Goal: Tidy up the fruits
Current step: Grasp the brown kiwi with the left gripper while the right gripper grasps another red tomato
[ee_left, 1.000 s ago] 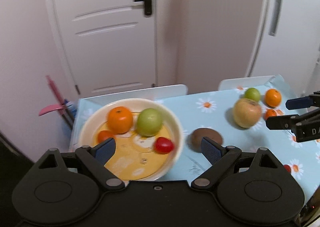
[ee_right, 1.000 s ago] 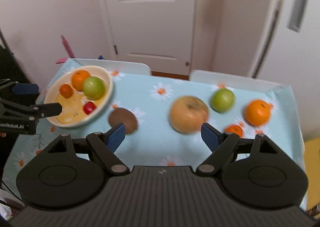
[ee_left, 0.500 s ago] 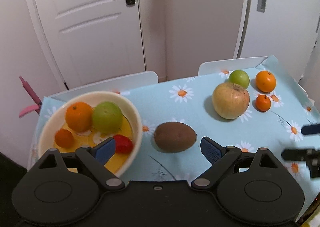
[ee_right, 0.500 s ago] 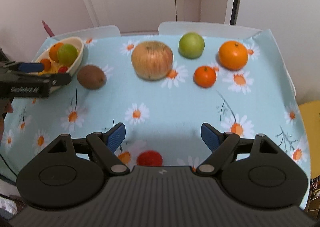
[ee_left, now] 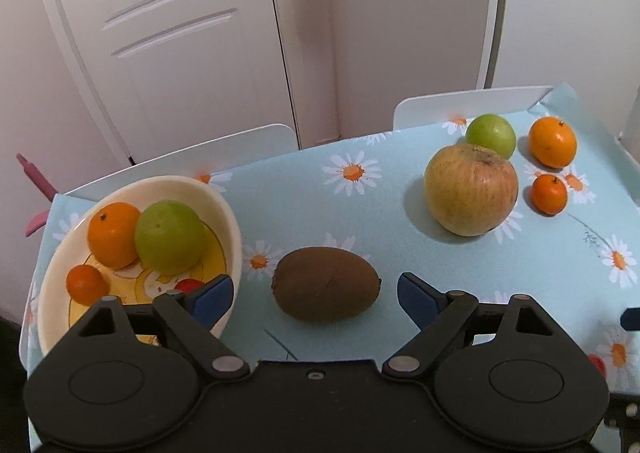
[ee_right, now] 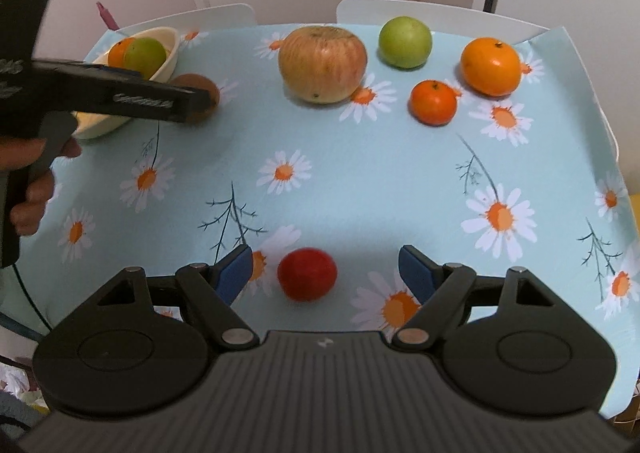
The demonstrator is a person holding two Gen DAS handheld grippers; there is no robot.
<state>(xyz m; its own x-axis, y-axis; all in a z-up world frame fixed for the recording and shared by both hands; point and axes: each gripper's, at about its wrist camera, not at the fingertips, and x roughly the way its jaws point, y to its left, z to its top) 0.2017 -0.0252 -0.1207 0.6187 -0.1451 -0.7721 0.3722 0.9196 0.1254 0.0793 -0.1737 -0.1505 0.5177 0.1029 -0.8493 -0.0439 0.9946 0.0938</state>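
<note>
The left tool has its blue-padded fingers spread wide with nothing between them but air above a kiwi, which lies on the daisy-print desk just in front of the tool. At about 9 o'clock from the kiwi, just beside it, stands a cream bowl. The left wrist view shows the bowl's contents well: an orange, a green apple touching it, a small tangerine and a red fruit partly hidden behind the left finger. The right wrist view shows only the bowl's far edge with the orange and green apple, since the left tool's body crosses in front of it and covers much of the kiwi.

The right tool is likewise spread apart and holds nothing; a red tomato sits on the desk between its fingers, touching neither. In the left wrist view only a red sliver of it shows at the lower right edge.

Both views show the group toward 1 o'clock: a large yellow-red apple, a second green apple behind it, a loose orange and a loose tangerine. All four stand on the desk, well apart from the bowl.
</note>
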